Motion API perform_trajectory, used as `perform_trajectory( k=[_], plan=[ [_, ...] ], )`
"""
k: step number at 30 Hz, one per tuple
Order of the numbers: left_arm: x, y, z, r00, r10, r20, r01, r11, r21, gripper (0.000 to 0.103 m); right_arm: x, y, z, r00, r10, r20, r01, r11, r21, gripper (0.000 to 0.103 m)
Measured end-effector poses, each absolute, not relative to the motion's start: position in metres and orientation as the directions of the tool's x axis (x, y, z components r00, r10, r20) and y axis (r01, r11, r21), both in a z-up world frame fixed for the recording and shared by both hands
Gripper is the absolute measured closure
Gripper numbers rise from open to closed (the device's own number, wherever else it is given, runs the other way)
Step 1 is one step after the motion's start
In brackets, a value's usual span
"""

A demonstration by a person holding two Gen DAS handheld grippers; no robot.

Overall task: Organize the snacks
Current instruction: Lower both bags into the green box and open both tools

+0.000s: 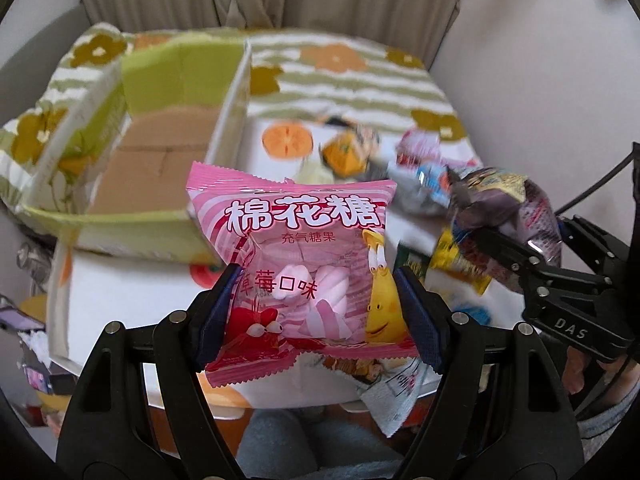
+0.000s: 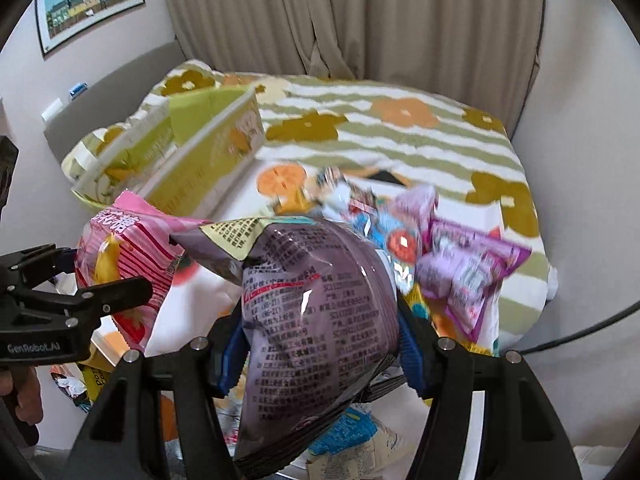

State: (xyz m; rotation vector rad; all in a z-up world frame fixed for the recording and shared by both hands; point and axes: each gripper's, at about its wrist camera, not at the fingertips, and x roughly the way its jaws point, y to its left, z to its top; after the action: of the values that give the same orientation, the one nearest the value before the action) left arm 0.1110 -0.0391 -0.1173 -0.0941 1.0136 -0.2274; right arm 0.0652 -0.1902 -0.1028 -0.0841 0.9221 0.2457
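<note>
My left gripper (image 1: 316,300) is shut on a pink marshmallow packet (image 1: 300,248) and holds it above the table, just right of the open green cardboard box (image 1: 160,160). The packet also shows in the right wrist view (image 2: 128,248). My right gripper (image 2: 320,344) is shut on a puffy purple snack bag (image 2: 316,312), held up over the snack pile; the bag shows at the right of the left wrist view (image 1: 508,208). Loose snack packets (image 1: 352,152) lie on the white cloth beyond both grippers.
The box stands at the back left of the table (image 2: 400,120), which has a flowered, striped cover. Several packets, one pale purple (image 2: 468,272), lie at the right. Curtains (image 2: 360,20) hang behind. More wrappers (image 1: 392,396) lie at the near edge.
</note>
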Motion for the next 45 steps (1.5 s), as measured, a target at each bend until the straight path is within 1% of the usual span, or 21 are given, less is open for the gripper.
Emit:
perform_trajectory(
  k=[6, 12, 19, 26, 28, 29, 30, 31, 32, 34, 39, 42, 45],
  plan=[
    [0.129, -0.001, -0.075, 0.596, -0.189, -0.78, 0.122, 0.982, -0.145, 0.029, 0.081, -0.156, -0.065, 0.619, 0.2, -0.76, -0.297, 0.955, 0.01, 0.044],
    [0.163, 0.059, -0.06, 0.623, -0.148, -0.768, 0.087, 0.989, -0.12, 0.029, 0.109, -0.11, -0.045, 0.634, 0.236, -0.737, -0.311, 0.95, 0.036, 0.044],
    [0.216, 0.135, -0.081, 0.582, -0.102, -0.806, 0.076, 0.995, -0.072, 0.029, 0.15, -0.043, -0.048, 0.615, 0.271, -0.741, -0.292, 0.951, 0.106, 0.044],
    [0.263, 0.184, -0.124, 0.504, -0.117, -0.856, 0.138, 0.989, -0.054, 0.029, 0.187, 0.022, -0.067, 0.578, 0.275, -0.768, -0.261, 0.954, 0.145, 0.044],
    [0.269, 0.188, -0.134, 0.496, -0.113, -0.861, 0.151, 0.988, -0.043, 0.026, 0.194, 0.033, -0.07, 0.568, 0.277, -0.775, -0.249, 0.955, 0.159, 0.044],
    [0.273, 0.191, -0.138, 0.493, -0.109, -0.863, 0.16, 0.987, -0.033, 0.019, 0.196, 0.037, -0.073, 0.564, 0.275, -0.778, -0.242, 0.957, 0.163, 0.044],
    [0.276, 0.191, -0.141, 0.49, -0.103, -0.865, 0.163, 0.986, -0.025, 0.008, 0.199, 0.042, -0.075, 0.559, 0.274, -0.783, -0.235, 0.958, 0.167, 0.044],
    [0.278, 0.193, -0.143, 0.492, -0.101, -0.865, 0.165, 0.986, -0.022, 0.003, 0.202, 0.046, -0.078, 0.554, 0.273, -0.786, -0.23, 0.958, 0.171, 0.044],
    [0.279, 0.196, -0.144, 0.497, -0.117, -0.86, 0.173, 0.984, -0.033, 0.001, 0.204, 0.049, -0.081, 0.548, 0.274, -0.79, -0.224, 0.958, 0.177, 0.044],
    [0.278, 0.195, -0.144, 0.491, -0.132, -0.861, 0.183, 0.982, -0.046, 0.001, 0.209, 0.054, -0.083, 0.538, 0.274, -0.797, -0.216, 0.959, 0.184, 0.044],
    [0.269, 0.195, -0.144, 0.488, -0.124, -0.864, 0.186, 0.982, -0.035, 0.001, 0.218, 0.057, -0.096, 0.501, 0.283, -0.818, -0.216, 0.956, 0.198, 0.044],
    [0.263, 0.195, -0.148, 0.48, -0.129, -0.868, 0.176, 0.983, -0.049, 0.001, 0.222, 0.064, -0.105, 0.481, 0.293, -0.826, -0.238, 0.951, 0.198, 0.044],
    [0.259, 0.195, -0.152, 0.472, -0.108, -0.875, 0.156, 0.987, -0.038, 0.001, 0.227, 0.068, -0.117, 0.45, 0.316, -0.835, -0.266, 0.94, 0.213, 0.043]
  ],
)
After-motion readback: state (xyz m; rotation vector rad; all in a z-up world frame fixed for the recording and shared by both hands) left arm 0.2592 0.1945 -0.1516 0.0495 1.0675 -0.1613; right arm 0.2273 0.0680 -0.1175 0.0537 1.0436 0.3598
